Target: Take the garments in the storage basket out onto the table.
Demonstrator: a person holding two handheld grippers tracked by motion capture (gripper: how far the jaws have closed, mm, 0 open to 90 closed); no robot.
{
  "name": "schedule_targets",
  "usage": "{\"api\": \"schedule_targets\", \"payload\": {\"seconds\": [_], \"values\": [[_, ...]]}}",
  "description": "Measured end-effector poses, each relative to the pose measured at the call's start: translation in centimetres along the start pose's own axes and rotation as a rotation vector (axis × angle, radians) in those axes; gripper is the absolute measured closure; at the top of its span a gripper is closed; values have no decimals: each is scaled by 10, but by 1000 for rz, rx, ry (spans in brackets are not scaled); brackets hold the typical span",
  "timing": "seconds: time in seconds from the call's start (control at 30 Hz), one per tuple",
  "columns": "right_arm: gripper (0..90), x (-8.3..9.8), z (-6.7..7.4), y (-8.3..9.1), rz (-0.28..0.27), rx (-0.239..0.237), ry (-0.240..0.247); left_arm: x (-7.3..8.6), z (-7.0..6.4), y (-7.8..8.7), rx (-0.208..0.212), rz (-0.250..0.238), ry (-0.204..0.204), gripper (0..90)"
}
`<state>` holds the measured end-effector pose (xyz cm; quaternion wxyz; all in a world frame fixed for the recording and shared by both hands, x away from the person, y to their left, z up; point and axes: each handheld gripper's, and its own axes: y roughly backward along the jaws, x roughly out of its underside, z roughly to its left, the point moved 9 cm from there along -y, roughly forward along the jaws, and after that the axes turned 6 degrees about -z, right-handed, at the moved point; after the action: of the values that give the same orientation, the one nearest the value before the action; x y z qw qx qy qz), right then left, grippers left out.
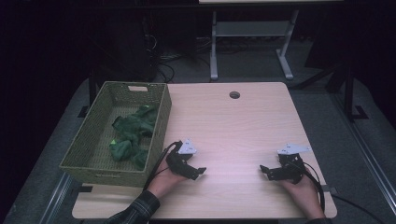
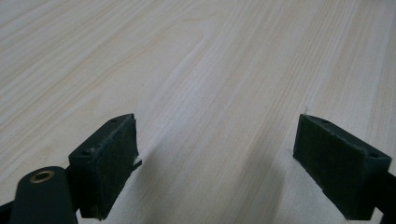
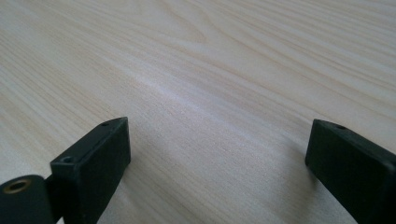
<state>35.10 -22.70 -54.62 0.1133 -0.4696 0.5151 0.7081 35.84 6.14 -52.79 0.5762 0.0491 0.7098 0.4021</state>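
— Where are your grippers?
— Both low over the table (image 1: pixel 233 126). My left gripper (image 1: pixel 198 172) has its jaws spread, nothing between them. Same with my right gripper (image 1: pixel 265 171).
— And the basket (image 1: pixel 161 122)?
— At the table's left edge, green cloth (image 1: pixel 130 137) heaped inside.

A pale wood table (image 1: pixel 243 126) is standing on grey floor. A woven green basket (image 1: pixel 93 140) is sitting along the table's left edge, overhanging it slightly. Crumpled green cloth (image 1: pixel 130 135) is lying inside the basket, toward its right wall. A round cable hole (image 1: pixel 234 95) is showing near the table's far edge. A grey metal desk frame (image 1: pixel 252 37) is standing behind.
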Motion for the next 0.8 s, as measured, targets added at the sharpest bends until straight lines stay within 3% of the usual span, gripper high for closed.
{"api": "schedule_targets", "payload": {"seconds": [0.37,0.8], "values": [[63,0,1,0,4,-1,-6,-10,2,8,-3,-25,14,131],[61,0,0,0,5,-3,-4,-19,3,16,-4,-21,21,133]]}}
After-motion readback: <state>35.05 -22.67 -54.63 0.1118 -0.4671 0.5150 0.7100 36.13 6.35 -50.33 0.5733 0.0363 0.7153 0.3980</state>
